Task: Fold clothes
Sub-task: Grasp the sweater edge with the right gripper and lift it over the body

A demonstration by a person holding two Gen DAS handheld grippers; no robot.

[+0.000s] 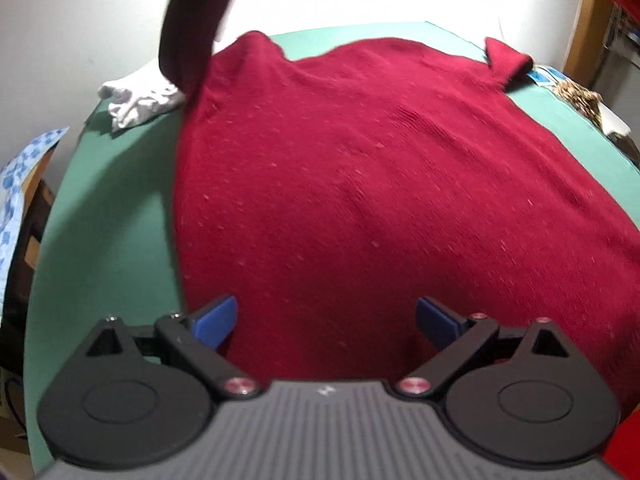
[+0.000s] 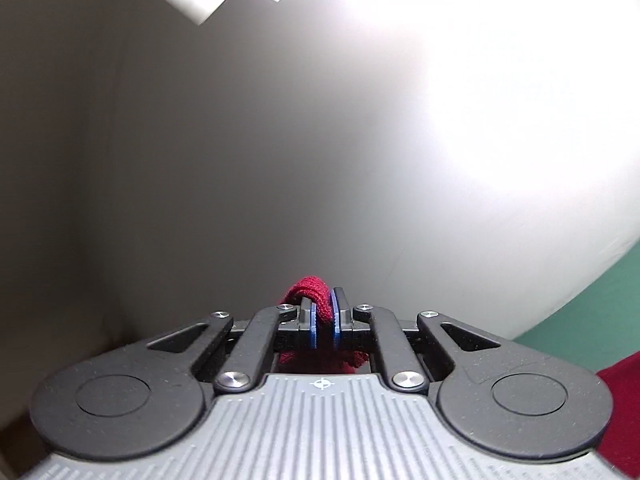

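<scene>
One red sweater (image 1: 380, 184) spread over the green table (image 1: 108, 208), left gripper (image 1: 326, 322) spread wide above its near edge, right gripper (image 2: 324, 320) clamped on a sweater fold.

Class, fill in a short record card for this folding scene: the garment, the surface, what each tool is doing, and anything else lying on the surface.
garment: red sweater, body spread flat, one sleeve lifted up at the far left
surface: green table
left tool: open, hovering over the sweater's near edge, holding nothing
right tool: shut on a bunch of the red knit, pointed at a pale wall
other item: white cloth, crumpled, beside the sweater's far left
</scene>
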